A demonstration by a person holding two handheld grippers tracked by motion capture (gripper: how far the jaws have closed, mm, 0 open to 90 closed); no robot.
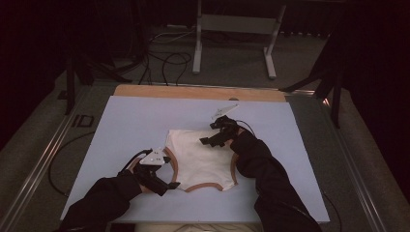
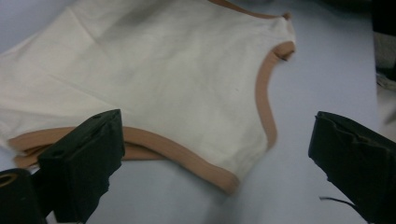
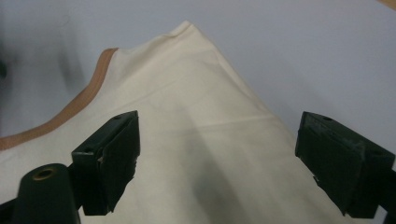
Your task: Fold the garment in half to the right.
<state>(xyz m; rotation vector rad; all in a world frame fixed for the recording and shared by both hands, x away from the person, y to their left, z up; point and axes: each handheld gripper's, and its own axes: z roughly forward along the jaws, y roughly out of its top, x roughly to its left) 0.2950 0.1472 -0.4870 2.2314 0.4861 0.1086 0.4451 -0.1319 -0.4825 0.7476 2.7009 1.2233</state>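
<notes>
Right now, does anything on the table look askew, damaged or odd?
Nothing stands out. The cream garment with tan trim lies flat on the blue mat, with the left gripper and the right gripper open.

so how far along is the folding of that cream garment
Early on, by the look of it. The cream garment with tan trim lies spread on the light blue mat, with fold creases but no clear fold. In hand: the left gripper at its near-left edge and the right gripper over its far side, both jaws open, gripping nothing. Grasping and folding remain.
</notes>
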